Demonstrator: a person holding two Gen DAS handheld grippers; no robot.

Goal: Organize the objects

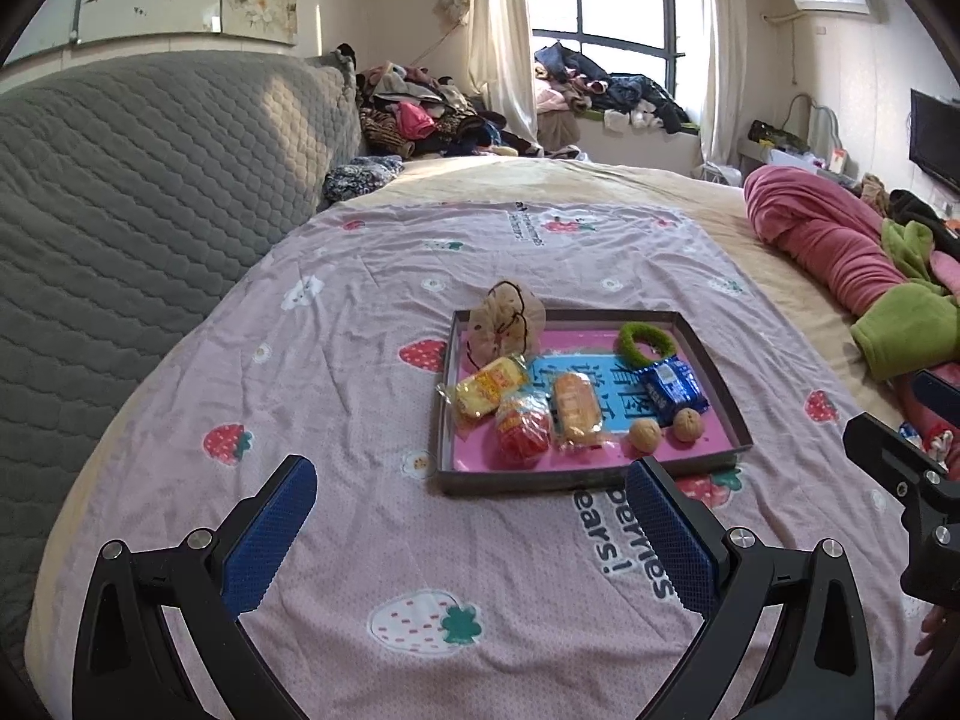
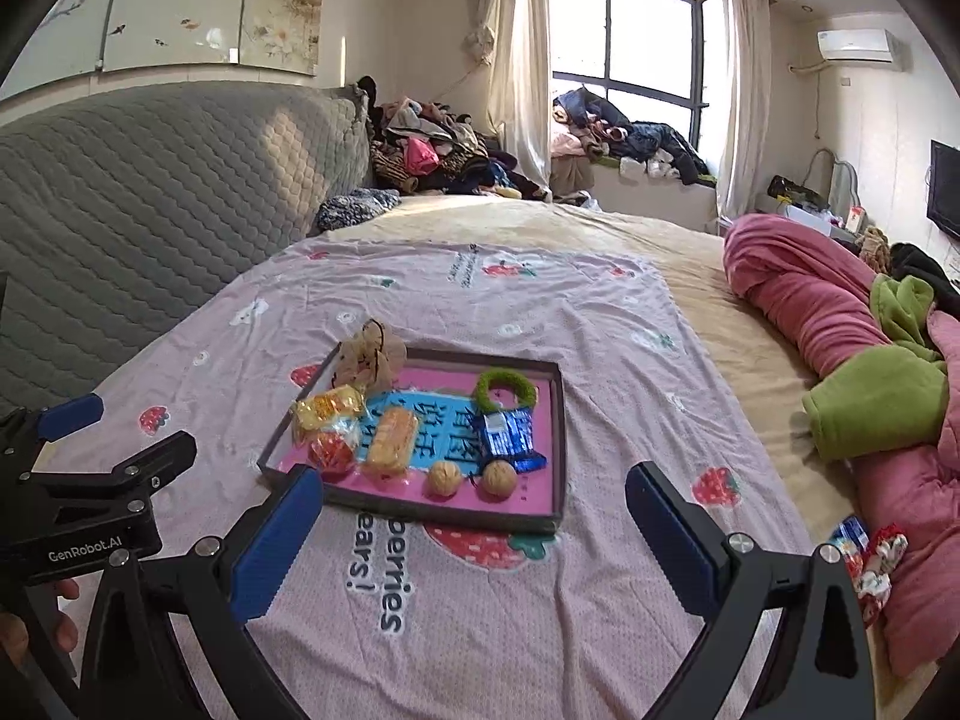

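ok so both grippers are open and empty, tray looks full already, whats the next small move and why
Probably swing the right gripper to its right toward the loose blue packet and the red-and-white wrapped item beside the pink blanket. They appear to be the only small items lying outside the tray, and they lie on that gripper's side. The left gripper can wait, open.

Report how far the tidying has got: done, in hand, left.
Done: the tray already holds snack packets, two walnuts, a green ring and a blue packet. In hand: nothing; left gripper and right gripper are both open. Left: a small blue packet and a red-patterned item beside the pink blanket.
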